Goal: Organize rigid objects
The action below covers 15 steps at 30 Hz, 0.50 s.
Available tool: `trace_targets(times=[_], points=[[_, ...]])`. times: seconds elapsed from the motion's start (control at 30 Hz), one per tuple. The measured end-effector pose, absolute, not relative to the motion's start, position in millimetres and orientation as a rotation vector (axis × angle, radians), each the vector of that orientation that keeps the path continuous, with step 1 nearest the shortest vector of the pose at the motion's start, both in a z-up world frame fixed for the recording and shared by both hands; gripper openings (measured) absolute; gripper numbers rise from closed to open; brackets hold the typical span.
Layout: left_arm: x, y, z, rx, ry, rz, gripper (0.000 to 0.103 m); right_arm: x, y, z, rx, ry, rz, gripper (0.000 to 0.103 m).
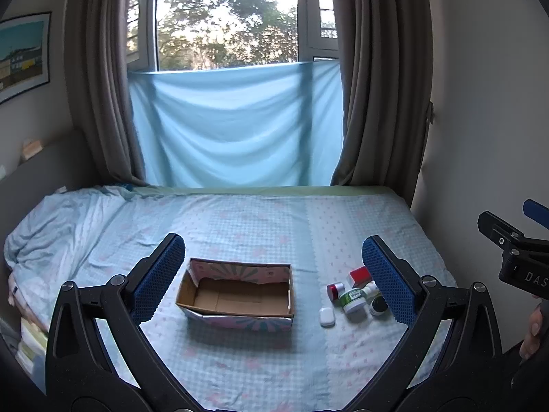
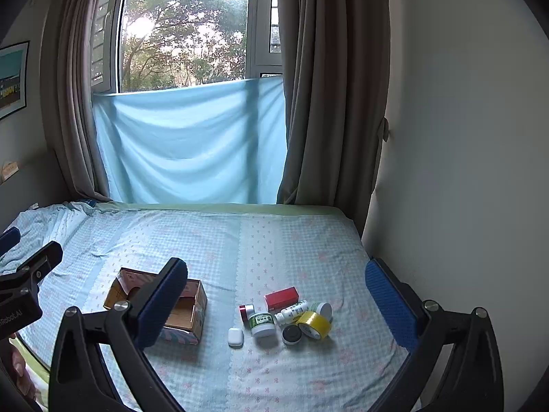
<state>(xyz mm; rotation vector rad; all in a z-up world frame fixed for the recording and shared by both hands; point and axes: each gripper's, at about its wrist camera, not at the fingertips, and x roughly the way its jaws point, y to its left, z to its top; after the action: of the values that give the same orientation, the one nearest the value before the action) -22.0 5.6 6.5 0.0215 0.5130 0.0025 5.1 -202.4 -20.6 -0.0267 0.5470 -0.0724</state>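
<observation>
An open, empty cardboard box (image 1: 236,295) sits on the bed; it also shows in the right wrist view (image 2: 192,312). To its right lies a cluster: a white earbud case (image 2: 235,336), a green-labelled jar (image 2: 262,323), a red-capped jar (image 2: 246,311), a red box (image 2: 281,297), a white bottle (image 2: 291,310), a black-lidded jar (image 2: 291,334) and a yellow tape roll (image 2: 314,324). My left gripper (image 1: 271,278) is open above the box. My right gripper (image 2: 274,305) is open above the cluster. Both are empty.
The bed (image 2: 240,247) has a pale blue checked sheet. A crumpled duvet (image 1: 51,230) lies at the left. A wall (image 2: 463,171) borders the bed on the right. Curtains and a blue cloth (image 1: 236,130) hang at the window behind.
</observation>
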Motion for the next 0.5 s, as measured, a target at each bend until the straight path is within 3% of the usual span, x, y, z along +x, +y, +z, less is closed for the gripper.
trace_targets(times=[0.5], points=[[-21.7, 3.9, 5.1, 0.016, 0.518, 0.0, 0.102, -0.5, -201.9, -21.4, -0.013, 0.545, -0.074, 0.103]])
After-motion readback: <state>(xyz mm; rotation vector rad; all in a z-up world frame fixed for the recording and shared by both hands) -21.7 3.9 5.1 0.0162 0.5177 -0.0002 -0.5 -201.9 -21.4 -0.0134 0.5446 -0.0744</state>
